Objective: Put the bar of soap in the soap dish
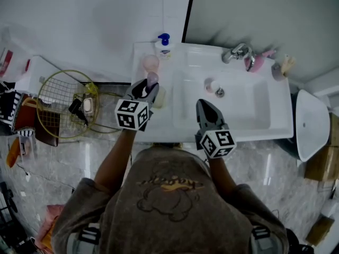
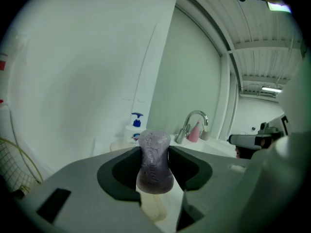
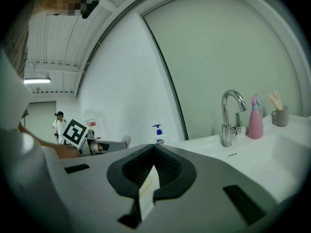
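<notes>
Surroundings: a blue-topped pump bottle (image 1: 164,42) stands at the back left corner of the white basin unit (image 1: 265,130). A pinkish round dish (image 1: 151,62) sits just in front of it, and a cream object (image 1: 160,97) lies beside my left gripper (image 1: 150,84). I cannot tell which of the two is the soap dish. A faucet (image 1: 237,52), a pink spray bottle (image 1: 253,62) and a cup (image 1: 277,71) line the back right. A yellow wire basket (image 1: 66,103) sits left of the unit.

Room: white wall (image 1: 79,20), grey marble-look floor (image 1: 275,168).

Pose: the left gripper is held over the unit's left ledge, jaws clamped on the purple bar of soap (image 2: 154,164), which stands upright between them, near the pinkish dish. My right gripper (image 1: 205,107) hovers over the basin's front edge, jaws together, holding nothing.
</notes>
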{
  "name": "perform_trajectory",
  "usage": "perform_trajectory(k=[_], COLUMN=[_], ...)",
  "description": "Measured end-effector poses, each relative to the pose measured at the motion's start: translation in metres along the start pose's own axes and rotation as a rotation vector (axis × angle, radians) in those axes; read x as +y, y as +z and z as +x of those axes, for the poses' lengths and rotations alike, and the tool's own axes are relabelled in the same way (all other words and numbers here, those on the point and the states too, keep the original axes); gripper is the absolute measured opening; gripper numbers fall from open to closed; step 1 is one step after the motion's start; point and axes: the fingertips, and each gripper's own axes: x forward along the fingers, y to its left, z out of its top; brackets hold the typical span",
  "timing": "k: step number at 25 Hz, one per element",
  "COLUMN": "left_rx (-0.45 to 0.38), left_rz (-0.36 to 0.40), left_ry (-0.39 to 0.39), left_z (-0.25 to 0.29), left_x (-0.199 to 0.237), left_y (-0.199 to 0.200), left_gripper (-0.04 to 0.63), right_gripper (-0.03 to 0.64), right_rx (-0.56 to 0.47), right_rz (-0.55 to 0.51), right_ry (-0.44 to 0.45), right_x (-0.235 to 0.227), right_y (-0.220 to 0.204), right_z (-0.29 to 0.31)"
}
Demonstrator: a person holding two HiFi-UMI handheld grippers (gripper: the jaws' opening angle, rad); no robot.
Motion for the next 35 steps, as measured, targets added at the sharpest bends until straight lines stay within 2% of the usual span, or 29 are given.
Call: perform_trajectory(k=[6,17,29,35], left_rx=[0.111,0.311,0.457,0.501], left_rz=[0.007,0.067,0.135,0.162], left_ry=[-0.002,0.001,0.028,0.009], left_z=[0.028,0.056,0.066,0.071], left_x=[0.008,0.012,0.017,0.015], left_y=[-0.041,-0.113,-0.148,-0.152], left_gripper=[0.179,0.179,0.179,0.179], right_gripper=[0.002,0.002,0.002,0.002], right_rx=[0.003,0.025,0.032,0.034], right_rz=[0.013,0.035,0.045,0.044], right_ry=[-0.016,-0.039,-0.049,-0.065], right_x=[-0.010,-0.026,-0.033,-0.043], right_y=[-0.002,-0.011,-0.015,-0.015], right_z=[0.010,0.021,0.026,0.024])
